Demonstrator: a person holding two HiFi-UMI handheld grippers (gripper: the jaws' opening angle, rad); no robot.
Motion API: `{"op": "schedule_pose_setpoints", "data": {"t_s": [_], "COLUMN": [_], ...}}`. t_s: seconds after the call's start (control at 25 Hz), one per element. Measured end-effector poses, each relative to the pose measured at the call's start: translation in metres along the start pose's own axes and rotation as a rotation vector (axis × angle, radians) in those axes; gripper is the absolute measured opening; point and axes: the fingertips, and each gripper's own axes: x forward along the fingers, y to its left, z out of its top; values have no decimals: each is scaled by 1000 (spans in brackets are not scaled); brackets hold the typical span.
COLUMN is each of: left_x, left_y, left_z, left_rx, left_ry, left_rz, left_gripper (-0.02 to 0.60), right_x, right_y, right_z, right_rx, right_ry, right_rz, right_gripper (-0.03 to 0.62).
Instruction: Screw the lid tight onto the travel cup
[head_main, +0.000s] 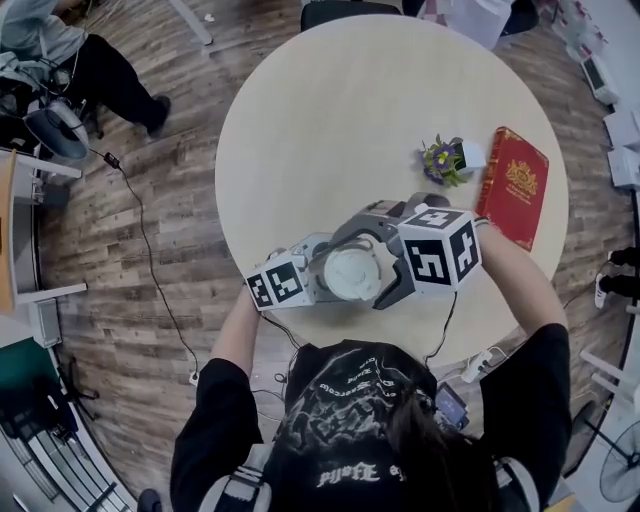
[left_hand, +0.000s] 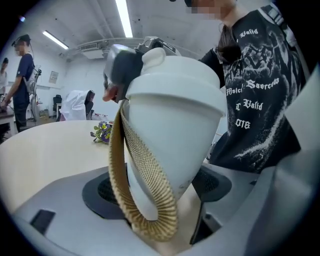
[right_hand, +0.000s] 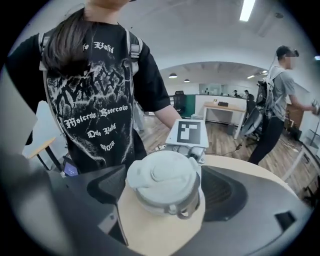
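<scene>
The travel cup (head_main: 350, 274) shows from above in the head view as a pale round top over the near edge of the round table (head_main: 330, 110), close to the person's chest. The left gripper (head_main: 318, 272) meets it from one side and the right gripper (head_main: 392, 264) from the other. Farther back on the table lie a red book (head_main: 513, 185) and, just beside it, a small flower pot (head_main: 447, 160).

In the left gripper view, the left gripper (left_hand: 160, 196) is clamped on the narrow lower part of the white cup (left_hand: 172, 135), which leans to one side. A tan woven band (left_hand: 145, 175) hangs slanted and loose around the cup's body. The lid (left_hand: 175, 75) sits on the cup's mouth, and the other gripper's grey tip touches it at the upper left.

In the right gripper view, the right gripper (right_hand: 165, 200) is closed on the pale grey lid (right_hand: 162, 182), one dark pad on each side. A small ring hangs at the lid's lower rim. The left gripper's marker cube (right_hand: 189, 133) stands just behind it.
</scene>
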Motion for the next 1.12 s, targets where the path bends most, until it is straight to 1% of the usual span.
{"op": "schedule_pose_setpoints", "data": {"t_s": [0.08, 0.2, 0.32, 0.44, 0.56, 0.68, 0.8, 1.0, 1.12], "left_x": [0, -1, -2, -3, -3, -4, -4, -2, -1], "left_y": [1, 0, 0, -1, 0, 0, 0, 1, 1], "left_z": [0, -1, -1, -2, -3, -3, -3, -3, -3], "left_rx": [1, 2, -8, -52, -82, -102, -124, -150, -165], "left_ry": [1, -3, -15, -30, -46, -79, -109, -134, -151], "left_rz": [-7, -5, 4, 8, 32, 77, 126, 216, 282], "left_gripper": [408, 408, 410, 411, 411, 411, 411, 413, 413], "right_x": [5, 8, 8, 8, 7, 6, 5, 1, 1], "right_y": [1, 0, -1, -3, -5, -7, -9, -10, -9], "right_z": [-3, -2, 0, 2, 2, 3, 4, 3, 1], "right_rx": [-18, -31, -12, 32, 92, 156, 220, 324, 374], "right_ry": [15, 8, -18, -43, -79, -122, -161, -217, -242], "right_rz": [25, 15, -29, -94, -186, -297, -411, -613, -702], "right_gripper": [456, 445, 443, 442, 442, 440, 439, 437, 436]}}
